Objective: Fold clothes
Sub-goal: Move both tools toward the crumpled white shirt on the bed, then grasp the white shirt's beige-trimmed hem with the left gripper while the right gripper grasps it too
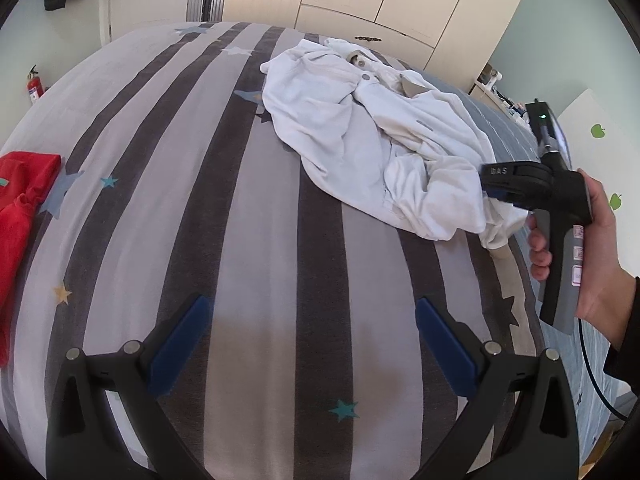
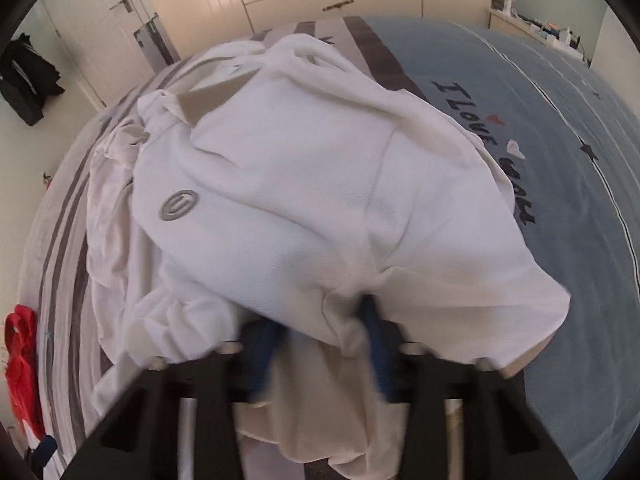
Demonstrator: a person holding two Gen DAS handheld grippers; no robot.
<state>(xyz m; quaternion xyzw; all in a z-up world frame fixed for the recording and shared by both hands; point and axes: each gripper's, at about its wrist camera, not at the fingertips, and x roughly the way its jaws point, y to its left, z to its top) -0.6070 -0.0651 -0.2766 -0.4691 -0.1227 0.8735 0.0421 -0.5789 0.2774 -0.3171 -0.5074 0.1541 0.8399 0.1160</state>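
White garment [image 1: 360,128] lies crumpled on the striped bed cover [image 1: 248,240]. My right gripper [image 2: 320,332] is pushed into its near edge, fabric between the fingers; the blur hides whether they clamp it. My left gripper [image 1: 312,344] hangs spread, holding nothing. Red cloth [image 1: 20,200] lies well apart.

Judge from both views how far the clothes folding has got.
Done: nothing looks folded; the crumpled white fabric garment lies heaped on the striped bedspread. In hand: the right gripper is at its edge; the left gripper is open, empty. Left: every fold, plus the red garment.
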